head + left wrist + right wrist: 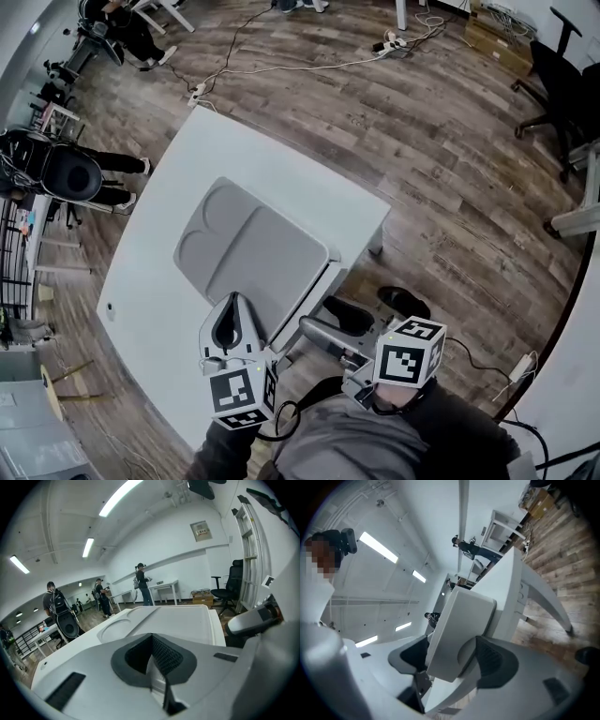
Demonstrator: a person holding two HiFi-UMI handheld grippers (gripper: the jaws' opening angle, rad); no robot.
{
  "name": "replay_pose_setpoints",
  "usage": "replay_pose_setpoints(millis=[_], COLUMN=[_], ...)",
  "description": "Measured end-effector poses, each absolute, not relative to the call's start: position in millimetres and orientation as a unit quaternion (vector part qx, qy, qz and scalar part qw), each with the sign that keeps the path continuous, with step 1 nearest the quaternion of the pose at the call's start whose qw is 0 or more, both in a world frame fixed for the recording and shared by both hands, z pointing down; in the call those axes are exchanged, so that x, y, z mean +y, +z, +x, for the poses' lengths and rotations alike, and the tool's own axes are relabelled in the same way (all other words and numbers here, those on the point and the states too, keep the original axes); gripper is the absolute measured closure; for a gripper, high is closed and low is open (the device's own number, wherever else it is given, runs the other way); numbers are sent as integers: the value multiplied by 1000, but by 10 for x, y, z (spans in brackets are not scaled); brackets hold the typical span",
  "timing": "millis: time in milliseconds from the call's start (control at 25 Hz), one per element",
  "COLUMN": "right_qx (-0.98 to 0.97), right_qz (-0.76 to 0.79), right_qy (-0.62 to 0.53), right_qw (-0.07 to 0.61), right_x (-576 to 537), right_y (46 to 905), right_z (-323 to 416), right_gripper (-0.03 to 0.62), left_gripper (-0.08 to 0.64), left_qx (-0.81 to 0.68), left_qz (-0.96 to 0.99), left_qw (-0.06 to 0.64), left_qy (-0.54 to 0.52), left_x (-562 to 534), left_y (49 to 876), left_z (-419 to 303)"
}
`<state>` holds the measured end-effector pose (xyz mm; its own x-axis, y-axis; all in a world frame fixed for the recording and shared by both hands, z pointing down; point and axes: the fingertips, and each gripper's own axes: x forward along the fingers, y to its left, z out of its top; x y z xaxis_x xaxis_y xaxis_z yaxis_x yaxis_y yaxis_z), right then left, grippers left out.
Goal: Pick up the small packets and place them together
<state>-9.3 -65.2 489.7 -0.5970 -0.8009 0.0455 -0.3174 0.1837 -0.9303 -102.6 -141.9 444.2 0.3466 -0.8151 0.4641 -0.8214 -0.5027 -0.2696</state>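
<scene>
Left gripper fingers closed, empty, above near edge of grey tray on white table. Right gripper fingers wide apart, tray's near corner between them, contact unclear. That corner between the fingers shows only in right gripper view. Small packets not made out in any view.

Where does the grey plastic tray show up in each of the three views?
Head view: the grey plastic tray lies at centre on the white table.
Left gripper view: tray at centre, lying flat ahead.
Right gripper view: tray at centre, appearing tipped on end.
Shared landmark: the white table under it.
</scene>
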Motion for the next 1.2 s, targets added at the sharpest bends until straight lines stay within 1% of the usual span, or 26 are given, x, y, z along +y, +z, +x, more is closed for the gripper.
replay_pose_setpoints(millis=[80, 200, 280, 360, 400, 440, 480, 1200], right_qx=[716, 692, 686, 682, 677, 672, 669, 647], right_qz=[-391, -388, -386, -386, -384, -382, -382, -398], right_qy=[-524, -542, -545, -546, -548, -549, -549, -539], right_qw=[246, 279, 288, 295, 305, 316, 324, 364], right_x=[-700, -765, -795, -775, -753, -734, -721, -299], right_y=[4923, 4929, 4919, 4920, 4915, 4907, 4898, 4865], right_z=[-128, -140, -140, -135, -126, -114, -100, 133], right_gripper=[238, 238, 239, 279, 335, 362, 374, 391], left_gripper=[565, 565, 565, 565, 565, 565, 565, 565], left_qx=[-492, -479, -476, -477, -477, -476, -474, -470], left_qz=[822, 830, 832, 831, 831, 832, 832, 833], left_qw=[2, 2, 4, -1, -4, -7, -10, -32], left_qy=[286, 288, 286, 286, 287, 287, 286, 288], left_x=[-1401, -1379, -1384, -1386, -1382, -1380, -1384, -1388], left_y=[4445, 4436, 4420, 4404, 4399, 4397, 4395, 4402], left_z=[-1035, -1021, -1019, -1031, -1033, -1028, -1018, -986])
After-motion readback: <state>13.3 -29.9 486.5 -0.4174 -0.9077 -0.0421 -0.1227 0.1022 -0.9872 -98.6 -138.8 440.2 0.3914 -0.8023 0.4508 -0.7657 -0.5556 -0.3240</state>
